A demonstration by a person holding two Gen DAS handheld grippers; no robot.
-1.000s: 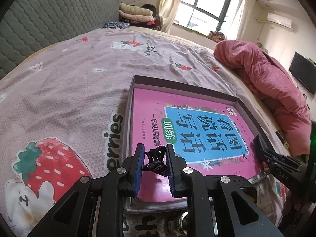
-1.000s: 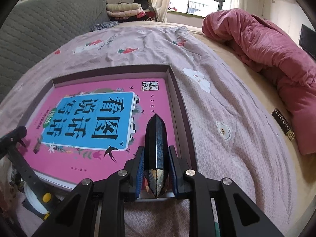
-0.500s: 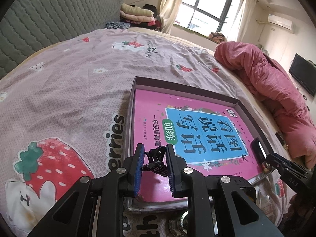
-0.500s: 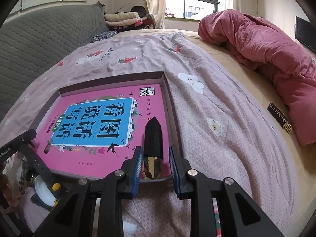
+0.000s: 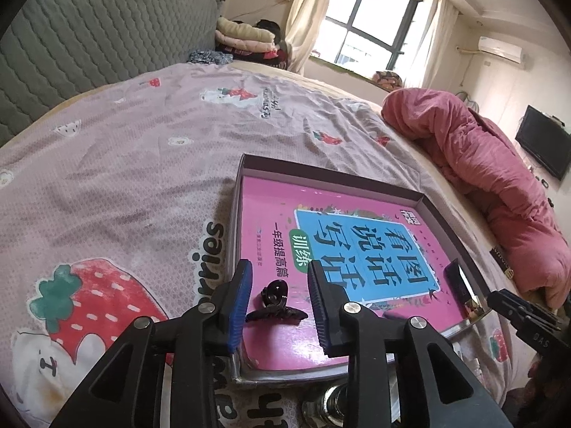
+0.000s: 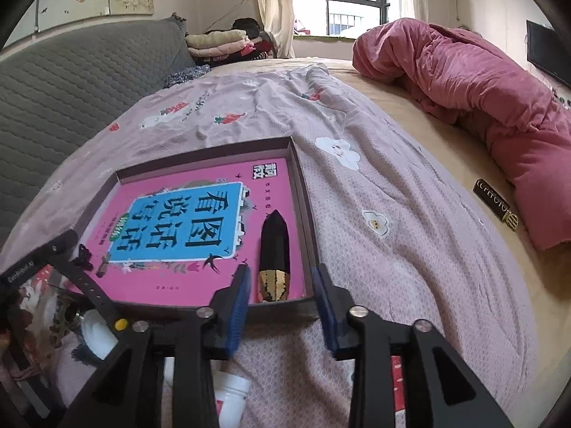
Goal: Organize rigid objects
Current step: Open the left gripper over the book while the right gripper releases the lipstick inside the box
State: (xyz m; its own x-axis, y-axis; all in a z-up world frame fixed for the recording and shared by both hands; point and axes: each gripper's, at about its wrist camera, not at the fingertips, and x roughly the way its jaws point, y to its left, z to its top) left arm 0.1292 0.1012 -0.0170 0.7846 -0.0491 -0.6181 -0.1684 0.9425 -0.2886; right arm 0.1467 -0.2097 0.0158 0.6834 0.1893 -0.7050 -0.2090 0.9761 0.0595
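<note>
Bedspread: pinkish-grey, printed with strawberries, soft under everything, so whatever is set on it can tip or sink a little
Left gripper: jaws opening, blue pads standing clear on either side of the hair claw, pressing on nothing
Hair claw: small, dark, lying on the pink cover at the near left corner of the tray, between the left jaws but free of them (probably light hard plastic, springy at the hinge); best taken across its two curved handles, gently, since the teeth look thin and could snap
Tray: shallow dark-rimmed box on the bed, holding the book flat inside it; the low wall should keep small things from sliding off
Book: pink cover with a blue title panel, stiff and glossy, so small things may skid on it
Faceted case: long, black with a gold end, lying on the book along the tray's right wall, just beyond the right jaws; looks rigid and smooth-sided, so grip its flat faces near the middle
Right gripper: jaws opening, nothing between the pads, held above the tray's near rim
Pink quilt: bundled at the far right, well apart from the tray
</note>
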